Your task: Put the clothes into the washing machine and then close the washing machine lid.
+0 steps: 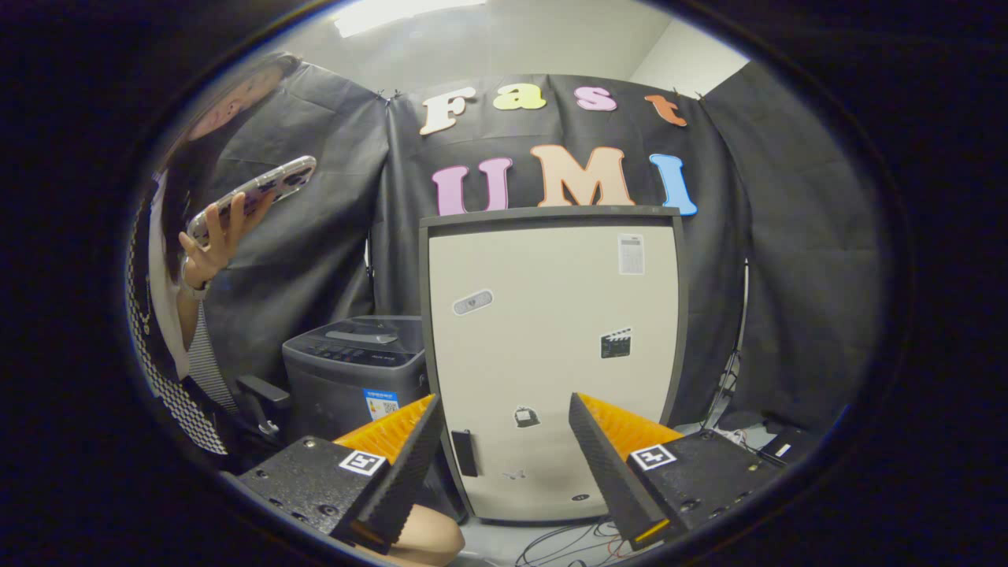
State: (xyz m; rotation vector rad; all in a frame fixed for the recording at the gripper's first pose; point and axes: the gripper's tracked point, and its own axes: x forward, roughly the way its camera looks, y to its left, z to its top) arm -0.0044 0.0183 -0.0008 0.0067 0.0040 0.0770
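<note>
Fridge (551,362), one, pale with a dark frame, stands straight beyond the gripper (504,441) and carries several small stickers. Beside it sits one grey washing machine (354,370), lid down, partly hidden behind one finger (409,465). One person stands beside the washer, a hand (209,244) raised holding one phone (256,193). Loose cables (567,543) lie on the floor in front of the fridge. The two fingers stand wide apart with nothing between them. No clothes can be made out.
</note>
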